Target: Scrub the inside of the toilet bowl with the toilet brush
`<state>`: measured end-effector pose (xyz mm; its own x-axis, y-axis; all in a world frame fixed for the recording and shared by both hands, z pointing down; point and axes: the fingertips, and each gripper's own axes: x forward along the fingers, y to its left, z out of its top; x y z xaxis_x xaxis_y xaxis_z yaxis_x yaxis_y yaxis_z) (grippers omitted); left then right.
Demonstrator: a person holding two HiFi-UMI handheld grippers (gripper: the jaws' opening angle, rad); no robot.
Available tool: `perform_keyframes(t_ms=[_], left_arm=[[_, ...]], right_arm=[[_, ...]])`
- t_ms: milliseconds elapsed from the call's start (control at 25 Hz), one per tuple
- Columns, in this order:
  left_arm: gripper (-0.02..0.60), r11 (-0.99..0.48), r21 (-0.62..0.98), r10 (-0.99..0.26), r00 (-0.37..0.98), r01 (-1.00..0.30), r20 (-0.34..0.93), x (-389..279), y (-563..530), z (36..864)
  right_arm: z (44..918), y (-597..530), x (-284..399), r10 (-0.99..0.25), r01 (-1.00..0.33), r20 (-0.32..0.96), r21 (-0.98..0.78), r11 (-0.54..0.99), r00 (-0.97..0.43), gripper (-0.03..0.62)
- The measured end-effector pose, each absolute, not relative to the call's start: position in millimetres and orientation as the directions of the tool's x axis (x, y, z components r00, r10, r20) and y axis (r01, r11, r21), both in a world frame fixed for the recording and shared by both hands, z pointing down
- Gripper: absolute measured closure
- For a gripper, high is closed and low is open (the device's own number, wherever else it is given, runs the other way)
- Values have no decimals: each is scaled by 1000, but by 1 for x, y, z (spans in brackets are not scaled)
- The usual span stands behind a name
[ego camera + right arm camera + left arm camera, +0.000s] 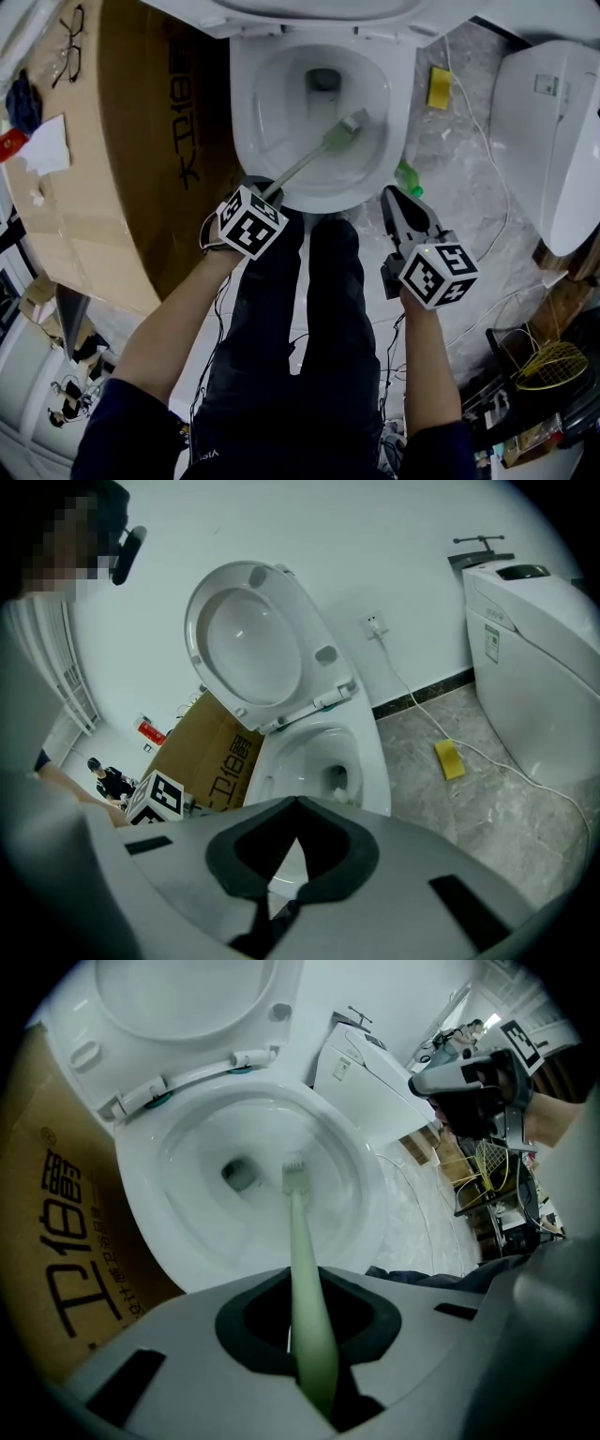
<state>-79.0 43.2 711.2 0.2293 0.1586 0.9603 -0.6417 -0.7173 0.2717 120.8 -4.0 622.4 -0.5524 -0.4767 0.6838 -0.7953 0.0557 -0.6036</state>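
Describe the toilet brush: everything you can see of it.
The toilet brush is pale green and looks like plastic. It has a long slim handle that widens toward the held end and a small flat head with short pale bristles. It slants down from the left gripper, whose jaws are shut on the handle's near end, into the white toilet bowl. The head lies against the bowl's inner wall, on the right side of the drain. Nothing else touches it.
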Motion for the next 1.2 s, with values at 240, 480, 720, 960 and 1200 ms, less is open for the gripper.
perform_keyframes(t_ms=[240,480,720,960,1200], left_arm=[[514,-703,275,197,191,-656,961,-96,59,712],[514,-687,260,215,153,-678,965,-113,60,711],[514,-655,229,214,114,-721,970,-134,53,707],[515,-603,195,199,91,-773,976,-152,39,705],[515,-585,159,166,74,-795,983,-160,16,706]], right_arm=[[622,-10,117,-467,-791,681,-607,72,-565,589],[624,-16,118,-457,-790,682,-608,80,-571,589],[627,-25,120,-443,-789,686,-608,89,-578,589],[628,-34,112,-431,-781,679,-616,105,-594,589],[633,-40,112,-425,-779,680,-619,105,-598,589]])
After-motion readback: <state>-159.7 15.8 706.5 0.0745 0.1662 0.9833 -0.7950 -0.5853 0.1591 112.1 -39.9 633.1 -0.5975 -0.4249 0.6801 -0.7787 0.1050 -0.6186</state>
